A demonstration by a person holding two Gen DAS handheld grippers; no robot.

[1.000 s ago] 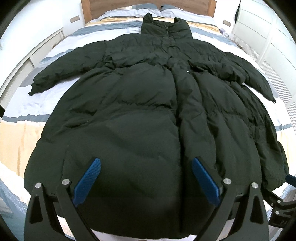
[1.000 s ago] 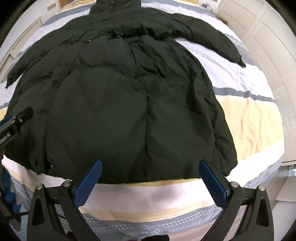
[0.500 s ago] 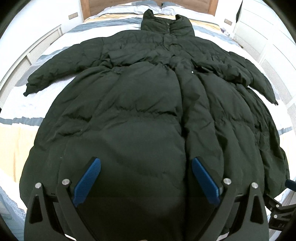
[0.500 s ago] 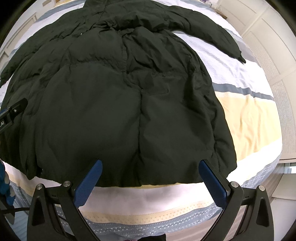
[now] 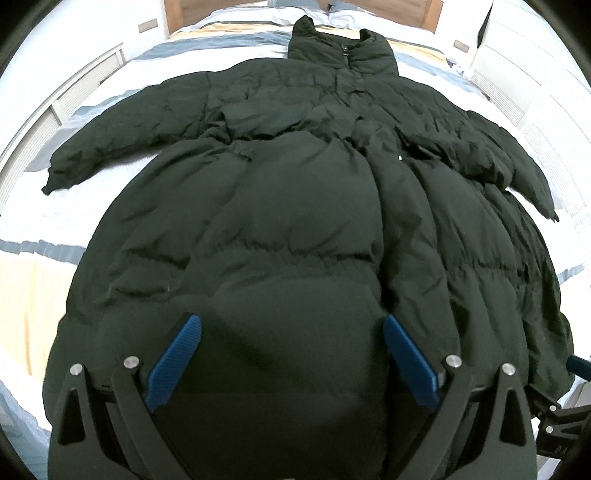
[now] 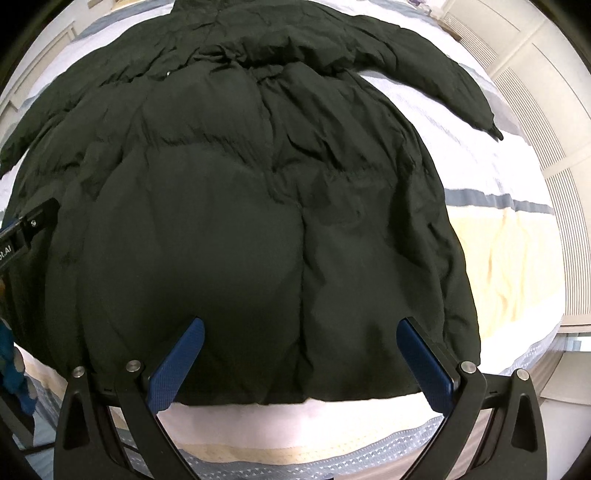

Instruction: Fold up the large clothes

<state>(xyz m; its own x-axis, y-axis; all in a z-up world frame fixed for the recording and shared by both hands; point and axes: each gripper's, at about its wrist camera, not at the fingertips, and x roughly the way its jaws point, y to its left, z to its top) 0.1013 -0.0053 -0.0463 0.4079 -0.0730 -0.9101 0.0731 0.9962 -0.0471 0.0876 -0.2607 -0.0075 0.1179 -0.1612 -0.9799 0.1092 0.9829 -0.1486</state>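
Observation:
A long black puffer coat (image 5: 295, 206) lies flat on the striped bed (image 5: 33, 236), collar at the far end, both sleeves spread out. It also fills the right wrist view (image 6: 229, 206). My left gripper (image 5: 291, 354) is open and empty, low over the coat's hem on the left half. My right gripper (image 6: 299, 358) is open and empty, over the hem's right half near the bed's foot edge. The hem under the left gripper is hidden by the fingers' frame.
A wooden headboard (image 5: 177, 9) and pillows are at the far end. White panelled walls or cabinets (image 6: 535, 122) run along the right side, a low white ledge (image 5: 88, 77) along the left. The other gripper's body (image 6: 26, 229) shows at the left edge.
Both grippers have moved forward and lower toward the coat's hem, so the coat looks larger. Both stay open.

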